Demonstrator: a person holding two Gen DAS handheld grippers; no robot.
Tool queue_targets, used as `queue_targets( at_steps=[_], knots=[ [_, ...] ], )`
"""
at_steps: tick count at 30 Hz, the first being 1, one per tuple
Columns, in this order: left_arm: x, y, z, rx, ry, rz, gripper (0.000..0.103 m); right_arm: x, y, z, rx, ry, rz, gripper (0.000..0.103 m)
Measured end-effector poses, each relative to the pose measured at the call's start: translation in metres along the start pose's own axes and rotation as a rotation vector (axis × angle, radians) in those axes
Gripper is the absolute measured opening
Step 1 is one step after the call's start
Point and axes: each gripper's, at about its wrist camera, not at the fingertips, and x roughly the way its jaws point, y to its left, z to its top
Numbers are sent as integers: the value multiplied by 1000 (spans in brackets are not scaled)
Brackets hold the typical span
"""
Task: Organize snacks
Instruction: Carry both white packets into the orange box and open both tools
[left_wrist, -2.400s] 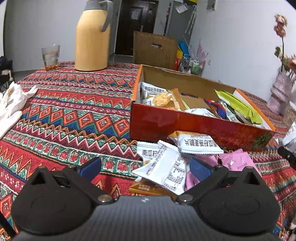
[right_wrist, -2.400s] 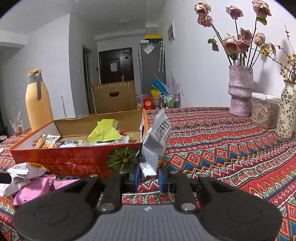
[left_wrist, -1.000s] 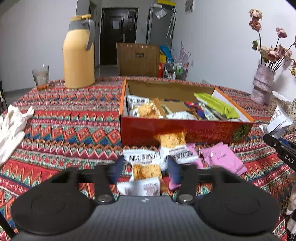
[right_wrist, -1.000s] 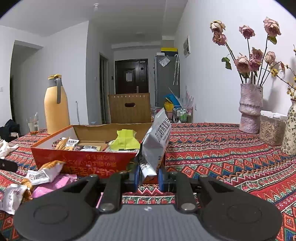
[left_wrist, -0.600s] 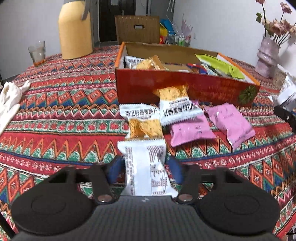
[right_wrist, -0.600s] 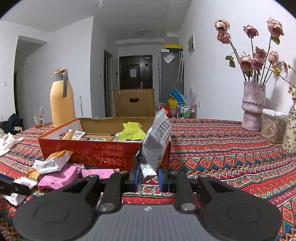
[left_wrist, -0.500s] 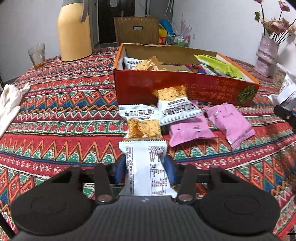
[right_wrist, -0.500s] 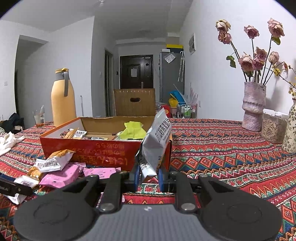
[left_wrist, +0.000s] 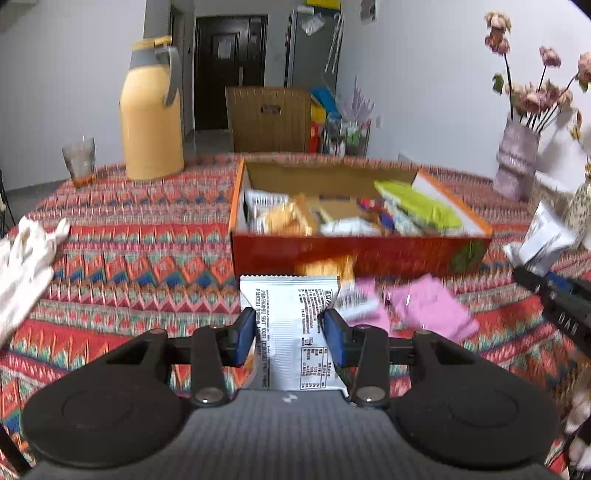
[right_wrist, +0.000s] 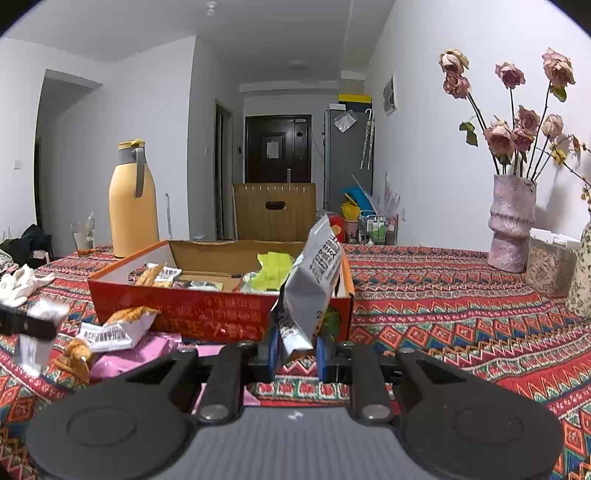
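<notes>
Tablecloth (left_wrist: 147, 251), patterned, covers the table. Box (left_wrist: 354, 254), red, open-topped, part-filled with snacks. Flask (left_wrist: 151, 110), yellow, stands behind it. Pink packets (left_wrist: 428, 306) lie before the box. Left gripper (left_wrist: 290, 332) is clamped on a white packet (left_wrist: 291, 317), held above the cloth. Right gripper (right_wrist: 294, 352) is clamped on a grey packet (right_wrist: 310, 280), upright near the box's corner.

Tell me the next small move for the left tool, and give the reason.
Probably carry it forward over the box and let go there. The left tool is shut on a white packet, held off the tablecloth, and the open box sits straight ahead with snacks already inside. The right tool also grips a packet beside the box's right end, so keep clear of it.
</notes>
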Motion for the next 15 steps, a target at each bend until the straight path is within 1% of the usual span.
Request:
queue_targets(
  at_steps=[6, 15],
  knots=[
    [2, -6, 32, -12, -82, -6, 41, 11, 6, 18, -12, -30, 6, 19],
    [21, -18, 70, -24, -139, 1, 41, 45, 15, 46, -25, -48, 23, 19]
  ],
)
